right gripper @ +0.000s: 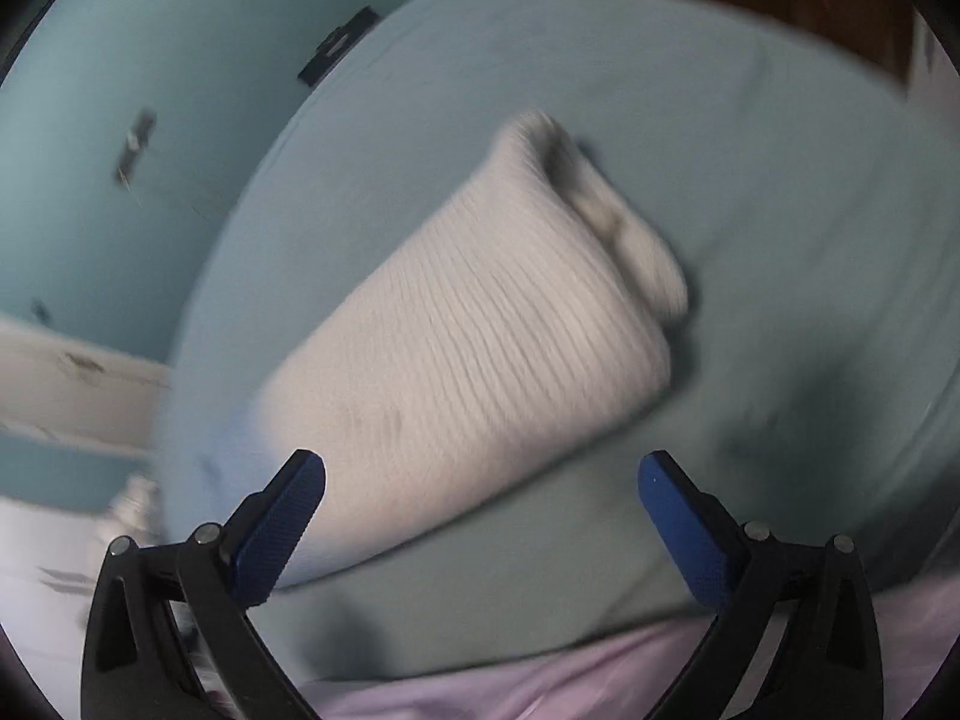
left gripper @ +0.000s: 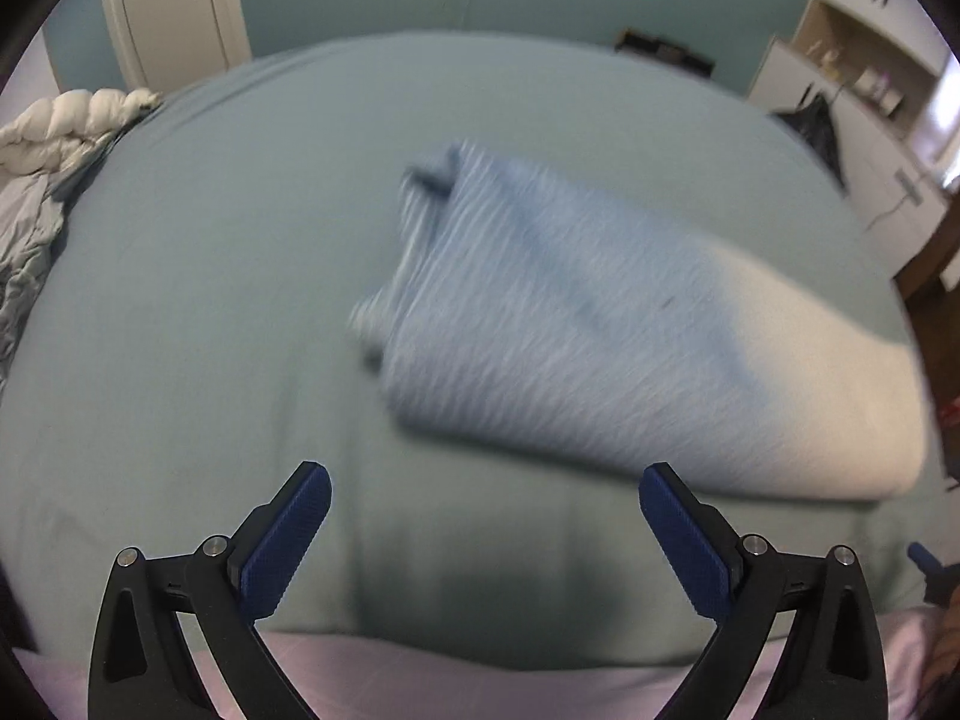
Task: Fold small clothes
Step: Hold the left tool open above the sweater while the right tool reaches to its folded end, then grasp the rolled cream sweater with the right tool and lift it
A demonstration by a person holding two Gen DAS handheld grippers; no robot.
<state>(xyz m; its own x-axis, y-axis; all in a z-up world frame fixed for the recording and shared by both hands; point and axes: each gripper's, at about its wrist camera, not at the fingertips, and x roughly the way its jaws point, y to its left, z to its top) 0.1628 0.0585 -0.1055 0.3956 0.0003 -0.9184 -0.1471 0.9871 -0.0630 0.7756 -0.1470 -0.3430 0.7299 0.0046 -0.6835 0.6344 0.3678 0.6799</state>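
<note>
A: Where do we stand with the garment?

B: We see a folded ribbed knit garment lying on the bed, roughly in the middle of the pale green sheet. In the left wrist view it looks light blue at the far end and whitish toward the right; in the right wrist view the same piece looks off-white. Both views are blurred, so we cannot tell what kind of clothing it is.

A: And our tongs?

B: Our left tongs stand wide apart with nothing between them. Their blue pads hang over bare sheet, on the near side of the garment and not touching it. The right-hand pad tip sits just beside the garment's near edge.

A: The right ones?

B: Our right tongs are spread wide too, with nothing gripped. The near corner of the garment shows in the gap between the pads, but neither pad presses on it.

A: Anything else around?

B: A white bunched quilt lies at the far left edge of the bed, well apart from the garment. A strip of pinkish cloth runs along the bed's near edge. White cupboards stand off to the right, beyond the bed.
</note>
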